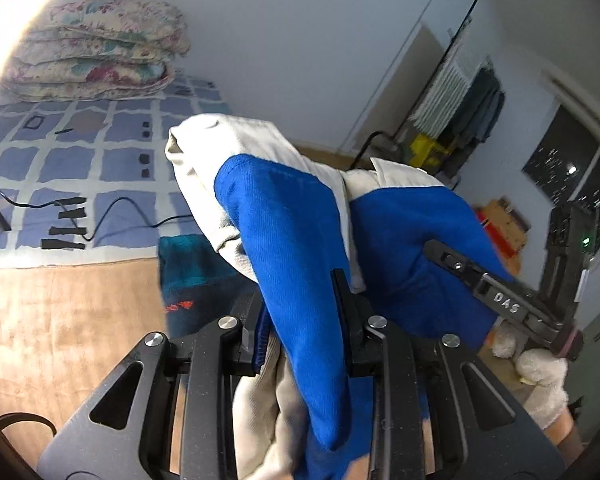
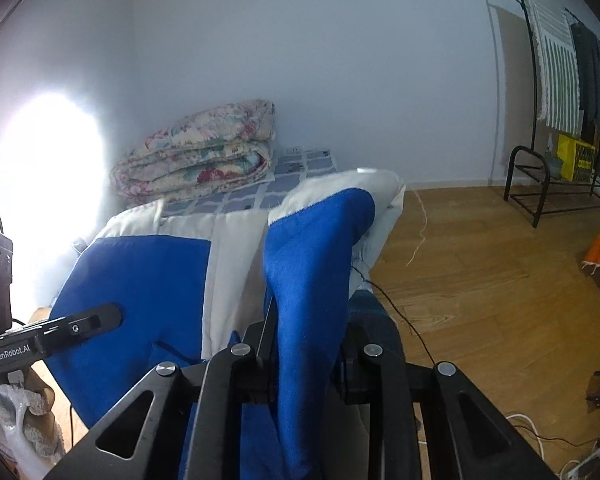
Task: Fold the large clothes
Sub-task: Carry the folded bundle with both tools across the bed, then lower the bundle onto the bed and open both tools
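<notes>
A large blue and cream garment (image 1: 284, 216) hangs in the air, held by both grippers. My left gripper (image 1: 300, 312) is shut on a bunched blue fold of it, with cream cloth drooping below. My right gripper (image 2: 304, 340) is shut on another blue fold of the same garment (image 2: 312, 256). In the left wrist view the right gripper (image 1: 496, 288) shows at the right, against the blue cloth. In the right wrist view the left gripper (image 2: 68, 328) shows at the lower left. The fingertips of both are buried in cloth.
A bed with a blue checked sheet (image 1: 80, 152) carries a folded floral quilt (image 1: 96, 52) and black cables. A dark teal cloth (image 1: 196, 276) lies below the garment. A clothes rack (image 2: 572, 92) and wooden floor (image 2: 480, 280) are to the right.
</notes>
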### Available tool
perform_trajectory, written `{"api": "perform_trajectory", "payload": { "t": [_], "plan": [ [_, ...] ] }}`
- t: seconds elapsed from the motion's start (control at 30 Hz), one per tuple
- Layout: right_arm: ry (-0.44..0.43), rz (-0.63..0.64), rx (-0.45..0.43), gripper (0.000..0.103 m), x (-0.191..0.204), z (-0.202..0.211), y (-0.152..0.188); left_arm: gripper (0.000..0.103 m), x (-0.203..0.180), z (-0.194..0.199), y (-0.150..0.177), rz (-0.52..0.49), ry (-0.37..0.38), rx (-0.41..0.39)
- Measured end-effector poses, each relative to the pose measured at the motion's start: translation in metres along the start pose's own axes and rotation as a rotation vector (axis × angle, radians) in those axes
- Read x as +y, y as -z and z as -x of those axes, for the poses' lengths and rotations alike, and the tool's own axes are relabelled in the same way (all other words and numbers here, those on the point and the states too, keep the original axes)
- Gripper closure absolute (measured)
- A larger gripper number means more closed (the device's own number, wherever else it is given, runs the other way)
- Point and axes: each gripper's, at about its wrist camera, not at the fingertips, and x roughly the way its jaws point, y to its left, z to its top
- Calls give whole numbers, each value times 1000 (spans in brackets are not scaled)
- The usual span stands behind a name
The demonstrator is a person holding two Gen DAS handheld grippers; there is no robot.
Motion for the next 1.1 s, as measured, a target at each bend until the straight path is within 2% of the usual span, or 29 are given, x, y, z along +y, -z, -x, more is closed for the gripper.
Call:
{"api": "perform_trajectory", "payload": {
  "t": [0.1,0.2,0.3,0.37,0.43,0.5,0.53,0.6,0.67,0.77,0.93,1.1],
  "plan": [
    [23,-25,17,83,-10,-23,5,77,9,-16,6,-20,-51,11],
    [31,-81,26,82,-28,-36,11,77,26,-23,9,8,-65,25],
    [63,-113,56,78,-48,-47,18,76,37,-29,14,8,-73,43],
    [94,-100,82,70,-54,-55,22,76,37,-31,17,-10,-83,45],
    [161,-75,124,59,-55,-64,24,72,35,-34,20,-22,-105,49],
    [219,-53,173,56,-56,-71,26,57,34,-35,23,-24,-139,53],
    [236,-45,185,56,-56,-73,26,53,35,-35,25,-25,-165,57],
    [252,-46,176,52,-56,-66,29,43,35,-35,28,-37,-197,74],
    [283,-42,170,39,-54,-58,29,42,35,-32,31,-43,-212,88],
    [325,-17,164,33,-51,-46,25,41,32,-18,34,-45,-204,78],
    [283,-56,117,31,-48,-13,14,41,19,15,39,-64,-194,55],
    [269,-32,94,31,-29,20,5,41,-1,65,44,-85,-169,22]
  ]
}}
